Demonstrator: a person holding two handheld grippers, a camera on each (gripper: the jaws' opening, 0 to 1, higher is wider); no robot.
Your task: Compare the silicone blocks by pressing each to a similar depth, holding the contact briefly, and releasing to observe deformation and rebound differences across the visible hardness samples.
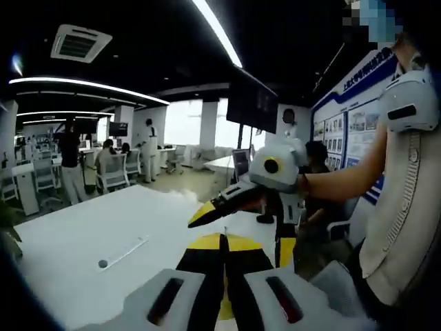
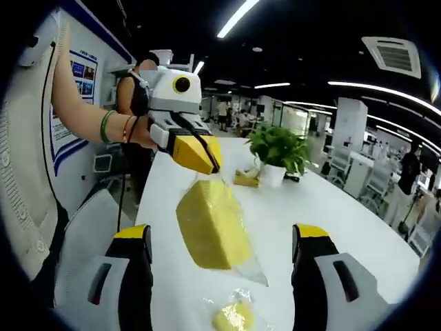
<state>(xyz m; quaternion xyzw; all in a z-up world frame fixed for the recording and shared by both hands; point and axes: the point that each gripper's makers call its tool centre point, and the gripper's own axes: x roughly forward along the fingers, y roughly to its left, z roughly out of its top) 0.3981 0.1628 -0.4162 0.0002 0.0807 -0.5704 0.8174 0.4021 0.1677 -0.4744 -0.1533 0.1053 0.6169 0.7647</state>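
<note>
A yellow silicone block [image 2: 213, 231] in a clear plastic bag sits tilted over the white table [image 2: 324, 207], between the wide-apart jaws of my right gripper [image 2: 222, 233]. My left gripper [image 2: 205, 164] comes in from the upper left, its yellow tips closed at the bag's top edge. Whether the block hangs or rests on the table I cannot tell. A smaller bagged yellow sample [image 2: 234, 317] lies nearer. In the left gripper view my left gripper [image 1: 224, 239] is shut, and the right gripper [image 1: 247, 231] reaches in from the right with its jaws apart.
A potted green plant [image 2: 279, 148] and a small yellowish object [image 2: 246, 178] stand farther along the table. A thin pen-like stick [image 1: 122, 254] lies on the table [image 1: 83, 234]. The person's arm [image 2: 83, 117] and torso [image 1: 406, 207] are close by. Office chairs and people fill the background.
</note>
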